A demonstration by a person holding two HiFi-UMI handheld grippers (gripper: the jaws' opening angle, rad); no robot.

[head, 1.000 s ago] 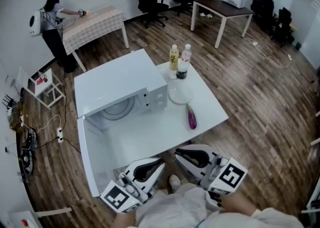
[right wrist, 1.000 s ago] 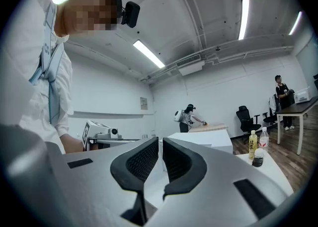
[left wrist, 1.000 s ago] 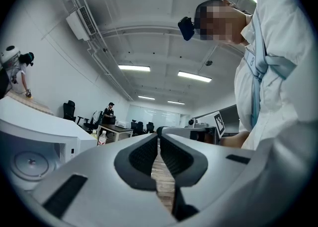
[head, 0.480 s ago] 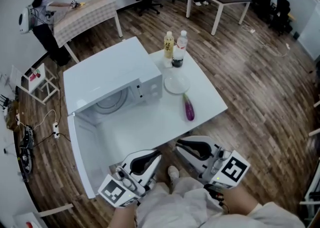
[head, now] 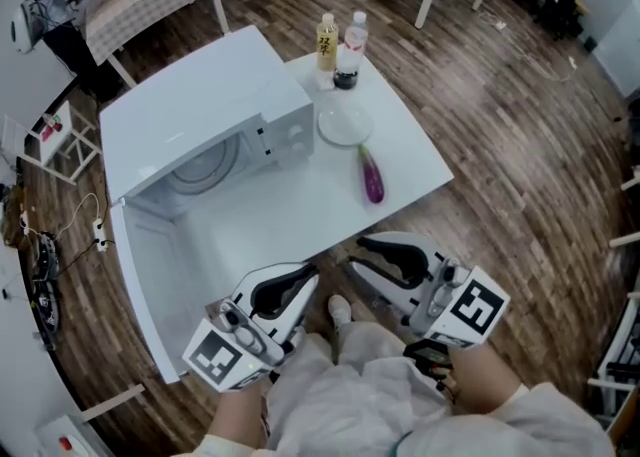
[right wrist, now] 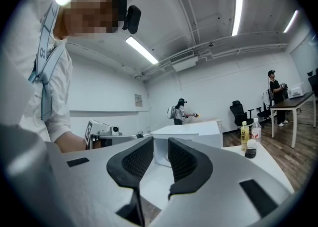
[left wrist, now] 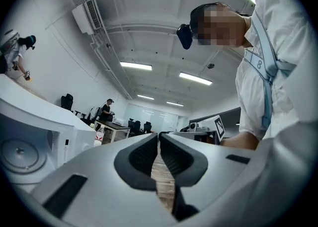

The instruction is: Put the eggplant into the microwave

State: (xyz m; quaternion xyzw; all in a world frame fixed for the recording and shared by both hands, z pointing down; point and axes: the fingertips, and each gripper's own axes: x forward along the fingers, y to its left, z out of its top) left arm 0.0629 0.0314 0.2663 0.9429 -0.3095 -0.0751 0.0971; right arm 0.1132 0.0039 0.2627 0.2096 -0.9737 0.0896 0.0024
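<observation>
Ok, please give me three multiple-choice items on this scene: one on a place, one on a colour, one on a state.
1. Where does the eggplant lie? A on the table near the plate; B on the plate; C under the table.
2. What colour is the eggplant? A green; B purple; C white.
3. How is the door of the microwave? A shut; B taken off; C open.
Answers: 1 A, it lies on bare tabletop beside the plate; 2 B, its skin is purple; 3 C, the door stands swung out and the cavity shows.
</observation>
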